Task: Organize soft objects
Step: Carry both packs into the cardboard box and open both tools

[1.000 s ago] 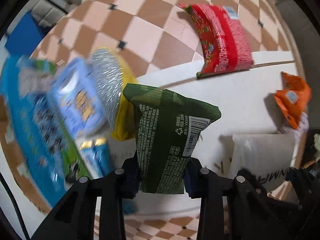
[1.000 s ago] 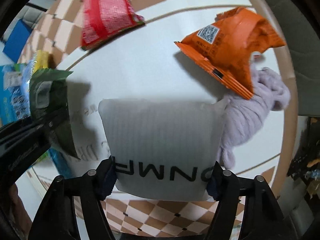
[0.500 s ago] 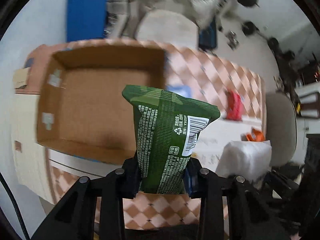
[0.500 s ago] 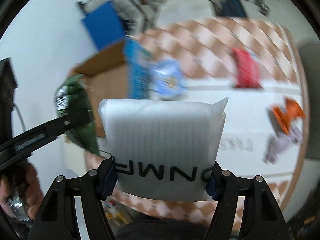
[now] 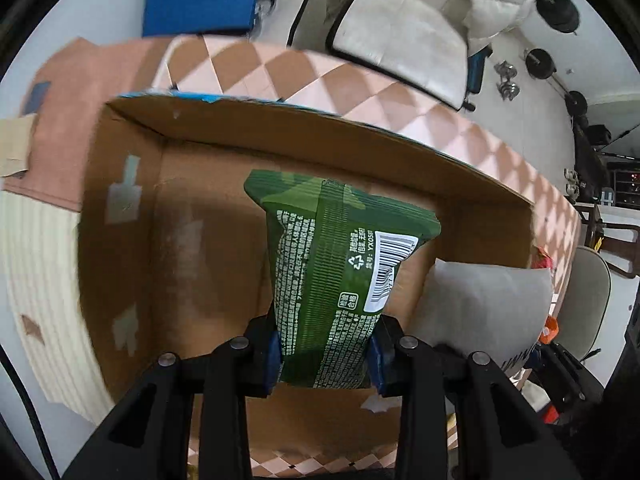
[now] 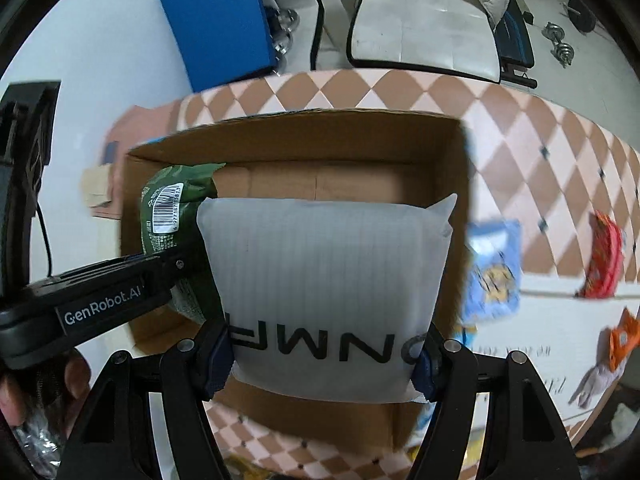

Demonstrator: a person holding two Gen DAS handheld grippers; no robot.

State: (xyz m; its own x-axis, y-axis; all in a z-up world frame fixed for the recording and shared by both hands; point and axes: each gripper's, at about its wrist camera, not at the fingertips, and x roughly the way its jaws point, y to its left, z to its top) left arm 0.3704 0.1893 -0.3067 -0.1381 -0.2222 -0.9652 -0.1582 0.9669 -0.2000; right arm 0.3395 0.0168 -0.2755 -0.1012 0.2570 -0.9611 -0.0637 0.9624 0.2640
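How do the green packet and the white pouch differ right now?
The green packet is narrow, dark and densely printed with a barcode; the white pouch is wider, pale and plain apart from large black letters. The left hand-held gripper clamps the packet, the right hand-held gripper the pouch. Both hang over the open cardboard box.

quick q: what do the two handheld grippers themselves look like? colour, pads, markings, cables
Both are matte black plastic. The left gripper and right gripper each have angular, strut-like fingers with round silver screw heads and dark blue pads at the tips. Seen from the right wrist view, the left gripper's side carries white "GenRobot.AI" lettering. A thin black cable hangs behind it. A bare hand shows at its handle; no sleeve visible.
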